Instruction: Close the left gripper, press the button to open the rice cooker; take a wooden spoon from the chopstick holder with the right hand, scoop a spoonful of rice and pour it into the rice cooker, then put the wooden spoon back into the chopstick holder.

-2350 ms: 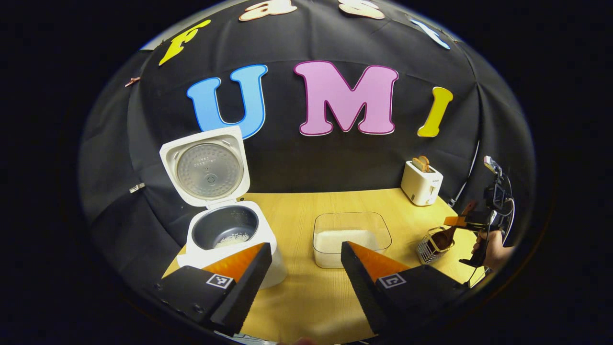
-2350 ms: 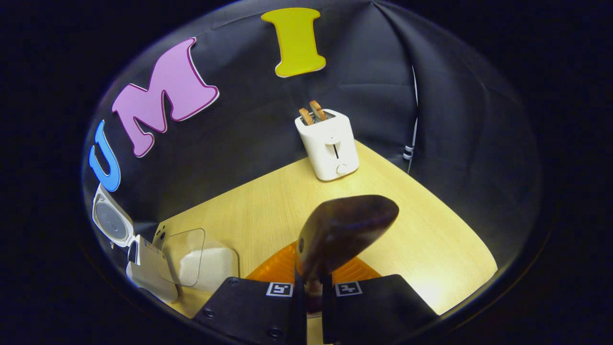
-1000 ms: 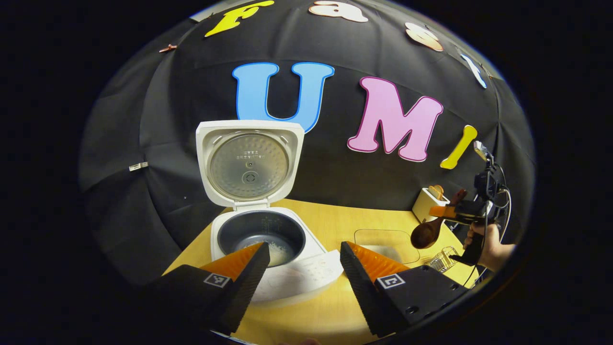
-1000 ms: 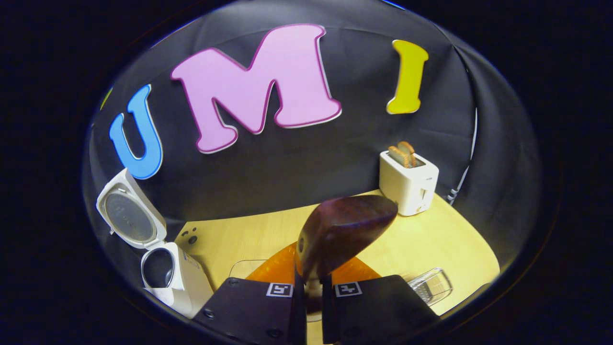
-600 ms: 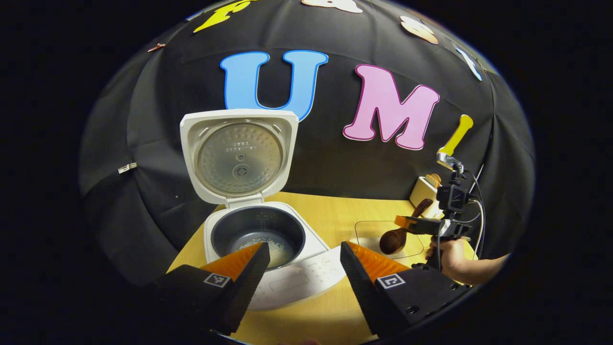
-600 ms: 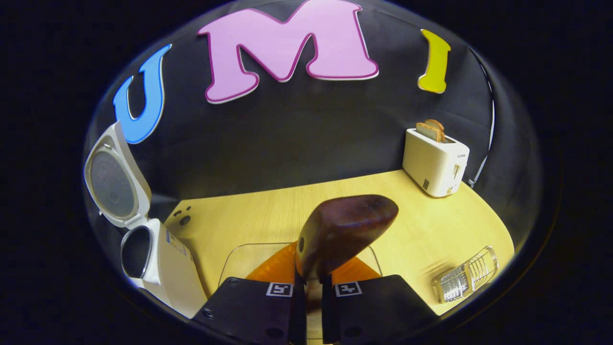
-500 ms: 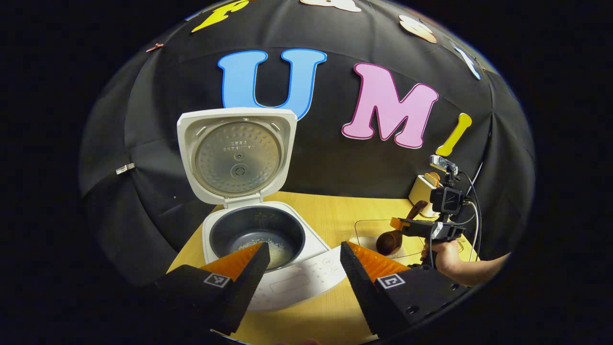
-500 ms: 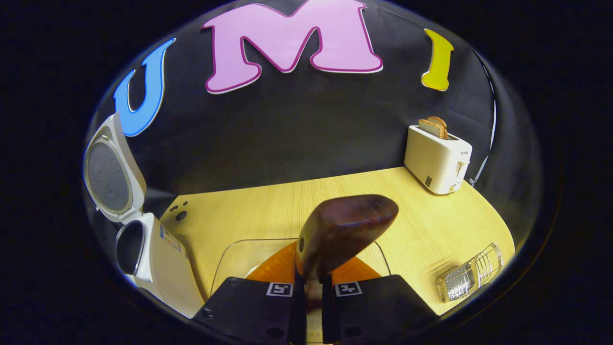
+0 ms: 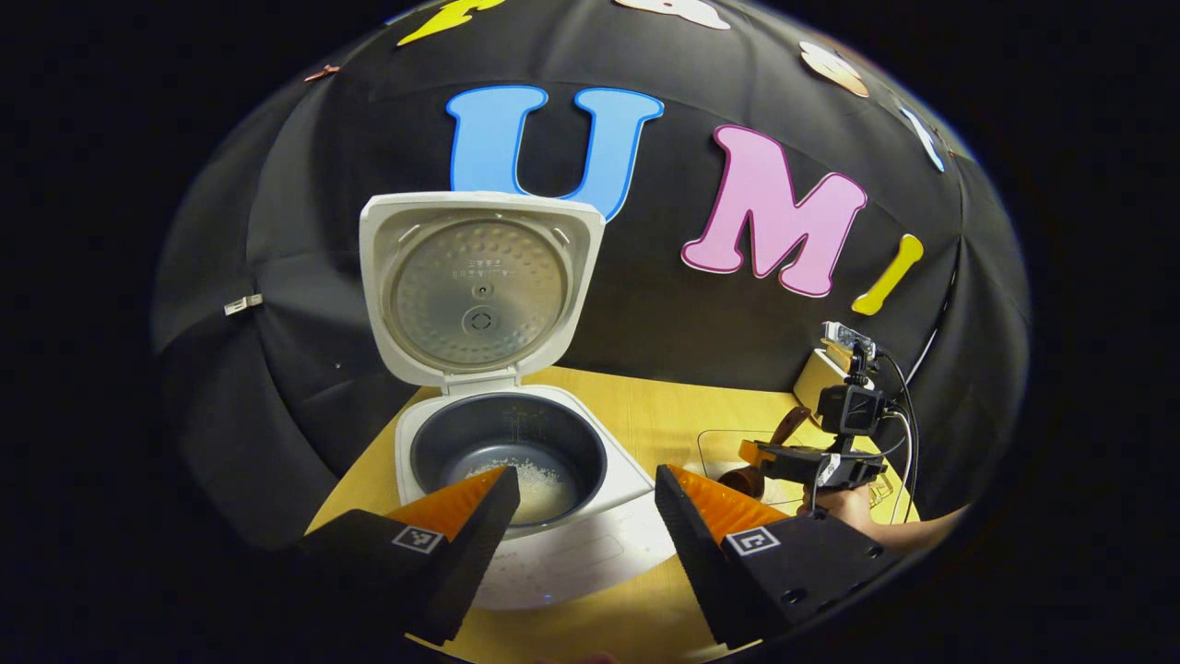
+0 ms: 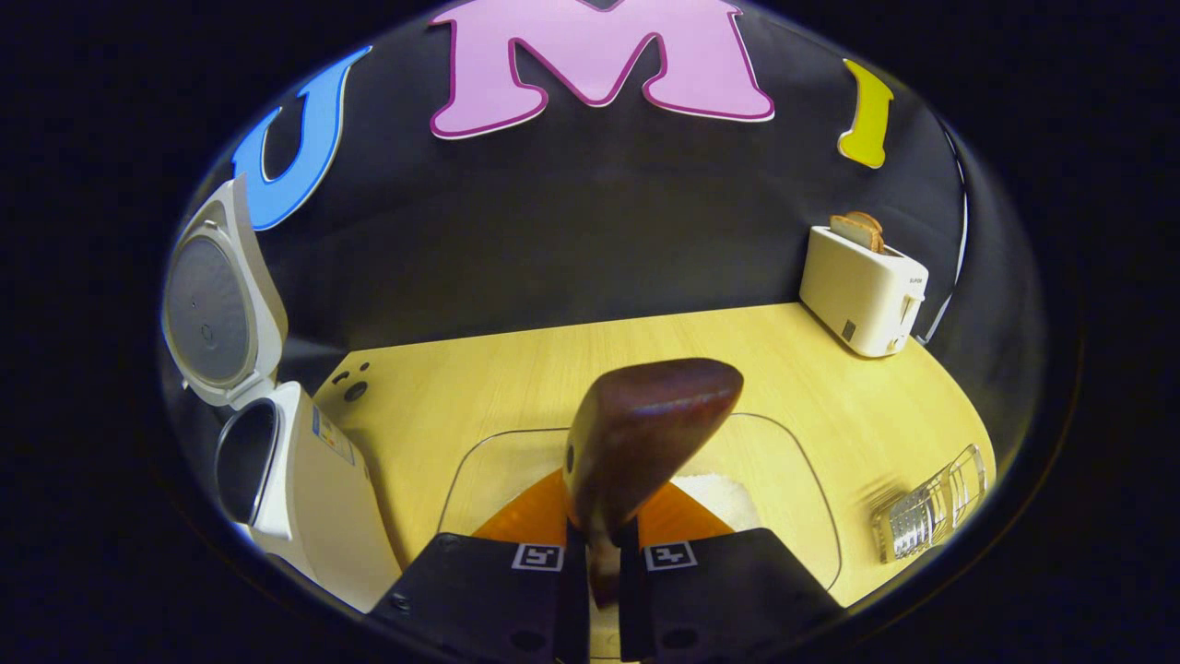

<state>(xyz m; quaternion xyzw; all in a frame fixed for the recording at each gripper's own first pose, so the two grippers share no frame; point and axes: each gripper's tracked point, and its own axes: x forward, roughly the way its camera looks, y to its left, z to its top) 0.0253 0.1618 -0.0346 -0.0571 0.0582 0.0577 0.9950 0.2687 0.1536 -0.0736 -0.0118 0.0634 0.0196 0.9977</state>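
The white rice cooker [image 9: 553, 544] stands with its lid [image 9: 479, 286] up, and a little rice [image 9: 539, 481] lies in the dark pot. My left gripper [image 9: 586, 493] hovers open just in front of it, holding nothing. My right gripper [image 10: 604, 521] is shut on the handle of the dark wooden spoon [image 10: 650, 429]. The spoon's bowl hangs over the clear rice container [image 10: 797, 456], above the white rice [image 10: 719, 496]. In the left gripper view the right gripper [image 9: 802, 461] and the spoon [image 9: 742, 480] sit low over that container [image 9: 714, 443].
The wire chopstick holder [image 10: 931, 512] lies tipped on the table at the right. A white toaster [image 10: 862, 290] with bread stands at the back right. The cooker [image 10: 295, 480] is left of the container. A hand [image 9: 843, 505] holds the right gripper.
The right gripper has carried the spoon left from the chopstick holder and down over the rice container. The left gripper has come nearer the open cooker, still open.
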